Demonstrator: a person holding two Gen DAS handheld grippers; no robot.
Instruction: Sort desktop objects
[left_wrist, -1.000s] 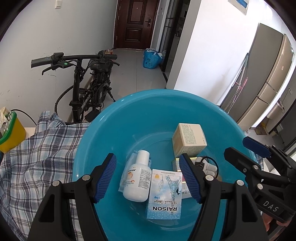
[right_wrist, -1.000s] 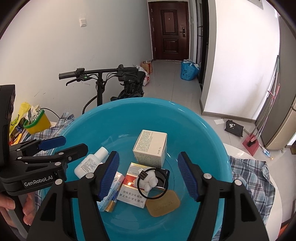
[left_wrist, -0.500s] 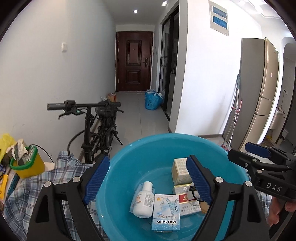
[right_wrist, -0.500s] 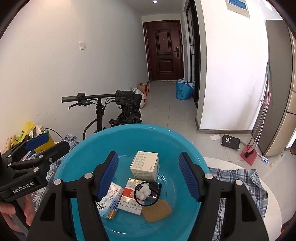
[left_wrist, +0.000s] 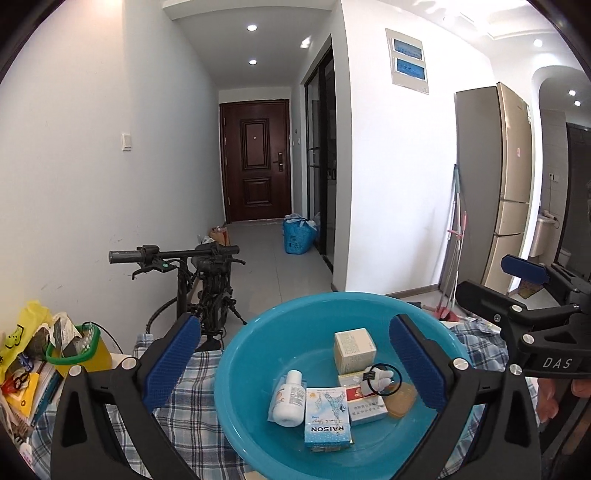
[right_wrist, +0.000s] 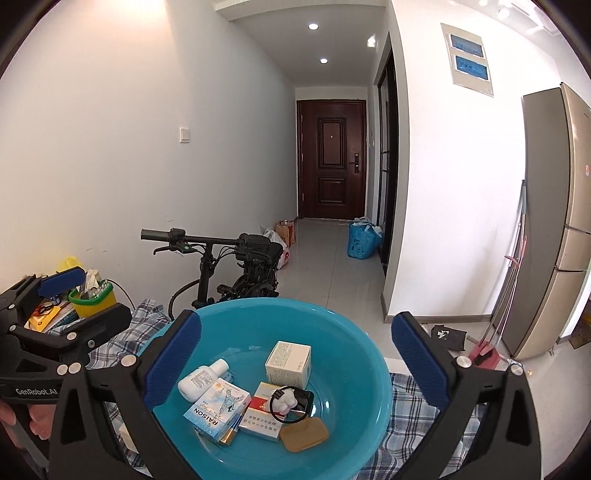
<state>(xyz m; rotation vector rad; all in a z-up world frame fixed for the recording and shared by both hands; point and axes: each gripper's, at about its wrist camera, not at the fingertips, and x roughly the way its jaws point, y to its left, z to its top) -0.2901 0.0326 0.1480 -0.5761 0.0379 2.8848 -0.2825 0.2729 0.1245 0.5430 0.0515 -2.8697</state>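
Left claw (left_wrist: 293, 354): jaws spread wide, blue pads well apart, nothing between them, nothing touched. Right claw (right_wrist: 297, 354): same, wide open, empty, clear of all items. Each claw shows in the other's view, at the outer side, held level with the basin.

Basin (right_wrist: 343, 317): teal, round, sits below and ahead of both claws on a plaid cloth (left_wrist: 192, 373). Its rim spans roughly the gap between the right claw's pads; in the left view the basin lies under the right pad, offset right of centre. The rim is unobstructed all round.

Contents, right view:
- White bottle (right_wrist: 201, 380), lying down, long axis slanted, cap pointing away and right, just inside the left pad.
- RAISON box (right_wrist: 218, 408), flat, long axis slanted away and right, touching the bottle and overlapping a gold-edged item beneath.
- Red-and-white carton (right_wrist: 262, 413), flat, centre, near side.
- Cream box (right_wrist: 289, 360), upright, far side of centre.
- Black ring with a white charm (right_wrist: 286, 400), resting on the carton.
- Tan pad (right_wrist: 304, 435), flat, nearest the claw, touching the carton's corner.

Left of the claws: green-rimmed yellow bin (left_wrist: 79, 349) and loose clutter. Beyond the basin: a bike (right_wrist: 240, 266).
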